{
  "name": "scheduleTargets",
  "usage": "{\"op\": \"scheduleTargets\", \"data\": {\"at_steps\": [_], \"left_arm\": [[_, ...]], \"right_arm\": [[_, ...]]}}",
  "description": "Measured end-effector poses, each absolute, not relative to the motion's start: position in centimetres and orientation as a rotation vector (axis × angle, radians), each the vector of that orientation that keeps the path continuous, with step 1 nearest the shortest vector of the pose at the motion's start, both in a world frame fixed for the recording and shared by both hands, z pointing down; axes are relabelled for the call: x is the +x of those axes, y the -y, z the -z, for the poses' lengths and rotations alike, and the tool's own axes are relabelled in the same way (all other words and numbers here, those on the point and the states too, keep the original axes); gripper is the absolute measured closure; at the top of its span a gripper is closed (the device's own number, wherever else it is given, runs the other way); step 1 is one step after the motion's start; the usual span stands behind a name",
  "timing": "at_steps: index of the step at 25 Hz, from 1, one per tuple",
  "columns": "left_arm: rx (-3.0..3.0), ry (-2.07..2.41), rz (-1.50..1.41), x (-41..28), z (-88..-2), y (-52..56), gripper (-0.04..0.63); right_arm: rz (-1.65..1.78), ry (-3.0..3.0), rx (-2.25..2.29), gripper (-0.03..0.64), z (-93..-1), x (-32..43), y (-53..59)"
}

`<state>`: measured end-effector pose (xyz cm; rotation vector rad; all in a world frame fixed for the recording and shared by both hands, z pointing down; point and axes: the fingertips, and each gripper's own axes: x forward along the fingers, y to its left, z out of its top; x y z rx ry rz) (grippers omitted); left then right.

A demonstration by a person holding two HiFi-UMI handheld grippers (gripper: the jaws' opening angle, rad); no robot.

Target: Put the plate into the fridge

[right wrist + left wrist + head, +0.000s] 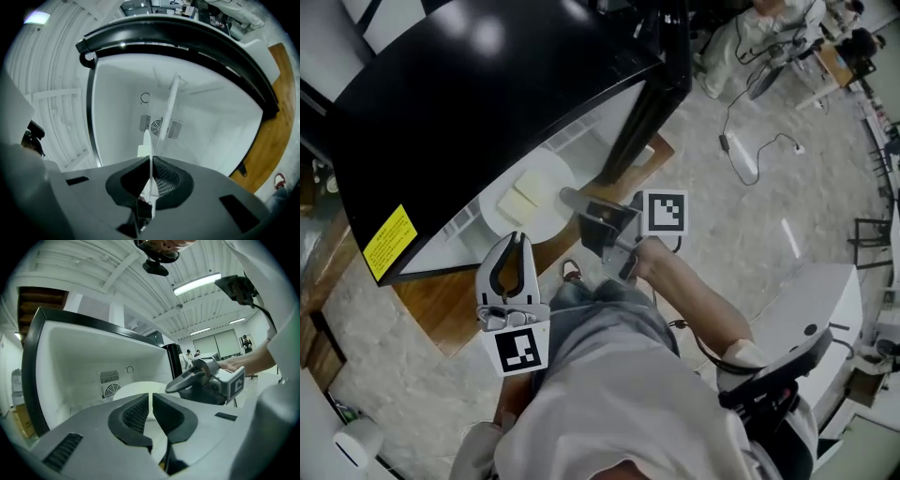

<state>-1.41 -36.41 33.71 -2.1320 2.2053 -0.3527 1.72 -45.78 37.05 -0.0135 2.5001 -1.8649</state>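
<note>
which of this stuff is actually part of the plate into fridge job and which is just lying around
Part of the job:
- plate, gripped at its rim by the right gripper
- pale food on the plate
- open fridge
- left gripper, shut and empty

Just lying about:
- cable on the floor
- wooden board by the fridge
- white unit at the right

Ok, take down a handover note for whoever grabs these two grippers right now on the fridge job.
Right claw: shut on the rim of the round white plate, which carries a pale yellow block.
Left claw: closed, empty, held outside the fridge opening.
Plate: at the mouth of the open black fridge with a white interior; I cannot tell whether it rests on the fridge floor.
Done: plate gripped and brought to the fridge.
Left: set it down inside, release, pull out.
</note>
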Motion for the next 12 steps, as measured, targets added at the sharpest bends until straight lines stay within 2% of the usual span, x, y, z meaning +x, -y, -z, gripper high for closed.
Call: {"op": "scheduleTargets", "data": {"at_steps": [2,12], "left_arm": [[-2.130,-2.151,0.457,-1.2,-34.4,37.7,0.555],[-2.039,-2.254,0.468,-0.2,-36.7,39.9,0.555]], "right_arm": [[1.926,-2.476,0.007,0.592,-37.2,-0.5,47.1],[2.092,-2.460,0.052,0.592,-38.0,-4.6,47.1]]}}
